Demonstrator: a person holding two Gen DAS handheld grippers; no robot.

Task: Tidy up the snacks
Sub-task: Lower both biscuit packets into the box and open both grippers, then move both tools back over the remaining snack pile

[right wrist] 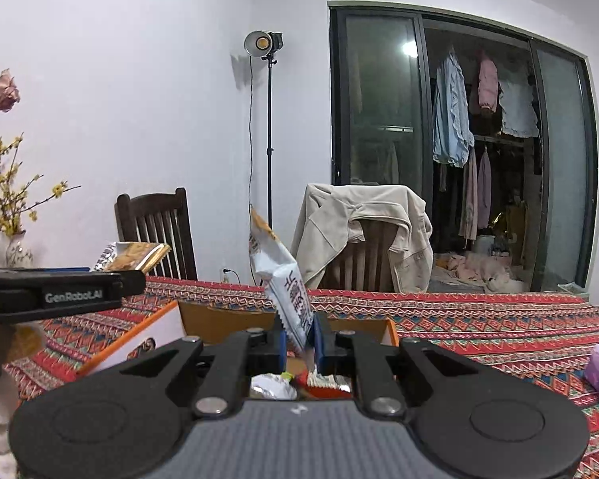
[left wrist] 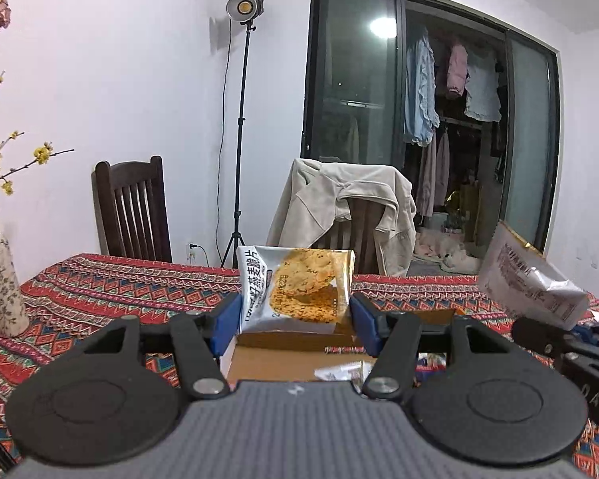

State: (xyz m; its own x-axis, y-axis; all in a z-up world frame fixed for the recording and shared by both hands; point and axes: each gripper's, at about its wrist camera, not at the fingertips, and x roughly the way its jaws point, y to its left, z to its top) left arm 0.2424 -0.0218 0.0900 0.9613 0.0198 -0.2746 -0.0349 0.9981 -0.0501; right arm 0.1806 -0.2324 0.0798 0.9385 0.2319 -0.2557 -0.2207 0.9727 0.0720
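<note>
Above the open cardboard box [left wrist: 299,353] on the table [left wrist: 100,291], left tool [left wrist: 293,321] pinches an oat crisp packet [left wrist: 299,283] by its sides, held upright over the box. Right tool [right wrist: 299,337] pinches a second packet [right wrist: 285,279] by its lower edge, tilted left, also above the box. More wrapped snacks [right wrist: 295,385] lie inside the box. Vase [left wrist: 0,279] stands left of the box
</note>
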